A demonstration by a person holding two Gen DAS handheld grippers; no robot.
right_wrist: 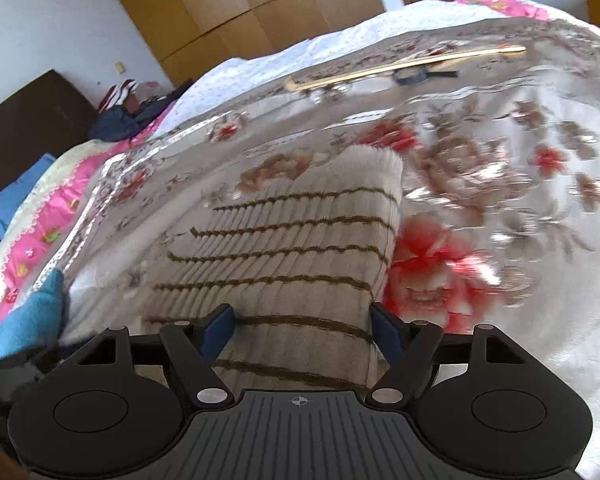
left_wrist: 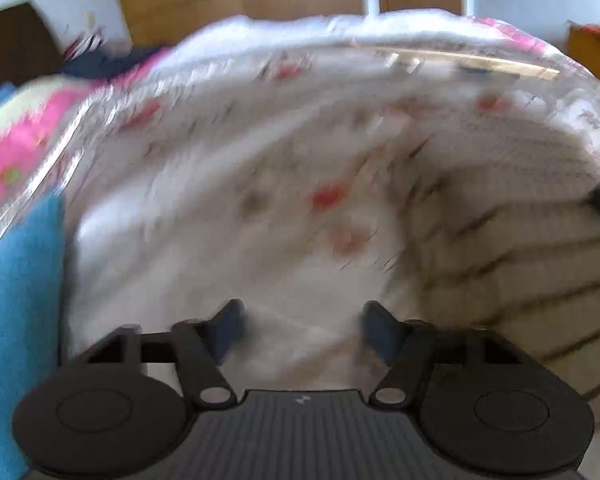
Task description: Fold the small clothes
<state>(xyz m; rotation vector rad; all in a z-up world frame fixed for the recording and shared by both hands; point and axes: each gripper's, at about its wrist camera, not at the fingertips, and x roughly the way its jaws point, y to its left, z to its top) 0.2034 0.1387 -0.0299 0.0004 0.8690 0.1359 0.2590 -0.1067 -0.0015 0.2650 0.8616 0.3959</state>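
Note:
A cream ribbed knit garment (right_wrist: 292, 248) with thin brown stripes lies folded on the flowered bedspread (right_wrist: 500, 184). In the right wrist view my right gripper (right_wrist: 302, 326) stands over its near end, jaws wide apart. The knit lies between the blue pads (right_wrist: 220, 326), and I see no squeeze on it. In the blurred left wrist view the same striped garment (left_wrist: 540, 280) lies to the right. My left gripper (left_wrist: 302, 322) is open over plain white bedspread (left_wrist: 220, 220) beside it, with nothing between its fingers.
A blue fleecy cloth (right_wrist: 32, 320) lies at the left, also seen as the blue cloth (left_wrist: 20, 300). A long wooden stick (right_wrist: 404, 66) and a dark object (right_wrist: 414, 76) rest at the bed's far side. Dark clothes (right_wrist: 128, 120) are piled by the headboard (right_wrist: 28, 120).

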